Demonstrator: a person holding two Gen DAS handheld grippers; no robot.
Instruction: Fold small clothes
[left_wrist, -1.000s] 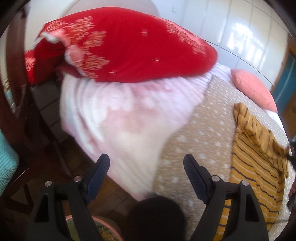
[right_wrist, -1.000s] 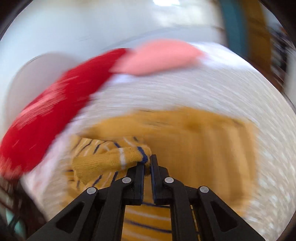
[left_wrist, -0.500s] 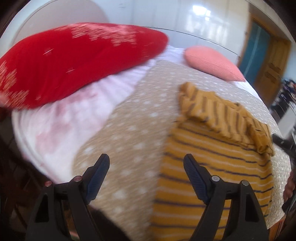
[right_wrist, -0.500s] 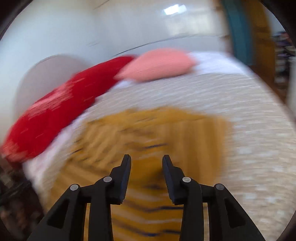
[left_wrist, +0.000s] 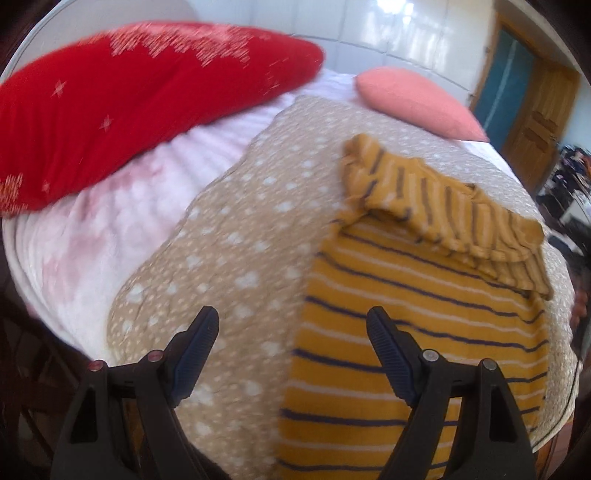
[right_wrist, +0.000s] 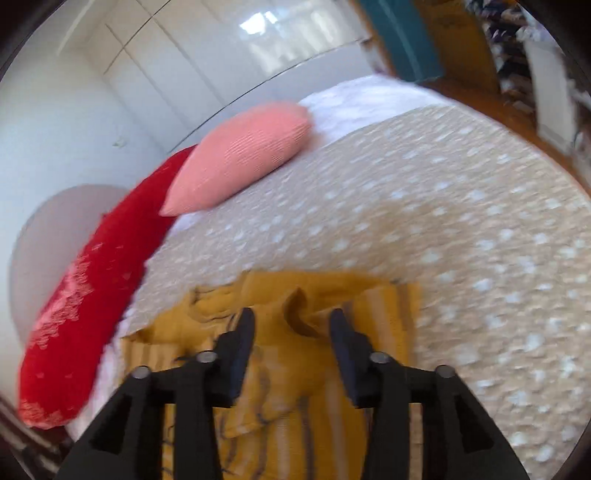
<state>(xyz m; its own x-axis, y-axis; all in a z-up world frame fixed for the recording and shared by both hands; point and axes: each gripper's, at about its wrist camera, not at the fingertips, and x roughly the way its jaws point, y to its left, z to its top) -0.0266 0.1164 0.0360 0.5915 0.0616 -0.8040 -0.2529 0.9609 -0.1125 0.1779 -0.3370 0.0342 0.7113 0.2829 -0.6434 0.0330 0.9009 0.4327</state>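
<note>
A mustard-yellow knit garment with dark and white stripes lies flat on a beige dotted blanket, with a sleeve folded across its far part. My left gripper is open and empty, above the garment's near left edge. In the right wrist view the garment lies right under my right gripper, which is open and empty above the bunched yellow fabric.
A big red pillow with white snowflakes and a pink cushion lie at the head of the bed. A pale pink sheet hangs off the bed's left edge. Wooden doors stand at the far right.
My right gripper has opened and let go of the yellow sleeve, which now lies on the garment. My left gripper has swung right from the bed's edge over the garment.
</note>
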